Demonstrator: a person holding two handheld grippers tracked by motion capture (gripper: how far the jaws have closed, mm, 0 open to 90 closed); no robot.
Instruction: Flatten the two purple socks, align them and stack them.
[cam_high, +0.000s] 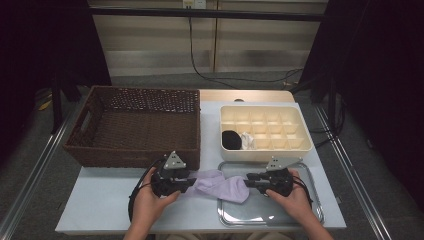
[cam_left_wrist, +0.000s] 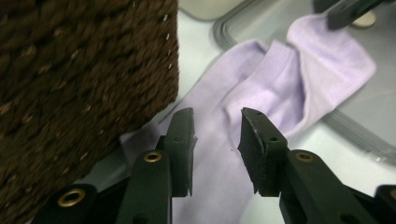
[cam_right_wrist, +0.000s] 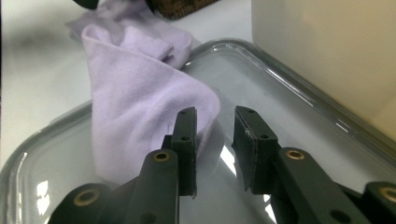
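Both tongs spread beside lilac sock (cam_high: 223, 186) half on tray (cam_high: 300, 214); organizer (cam_high: 305, 145) holds black, white bundles.

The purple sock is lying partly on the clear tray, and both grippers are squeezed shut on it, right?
Not quite. The purple sock does lie partly on the clear tray, but both gripper views show the left gripper and right gripper open, jaws apart with nothing pinched between them.

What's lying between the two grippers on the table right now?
A lilac sock stretches between the left gripper and the right gripper, partly over the clear tray, in the high view.
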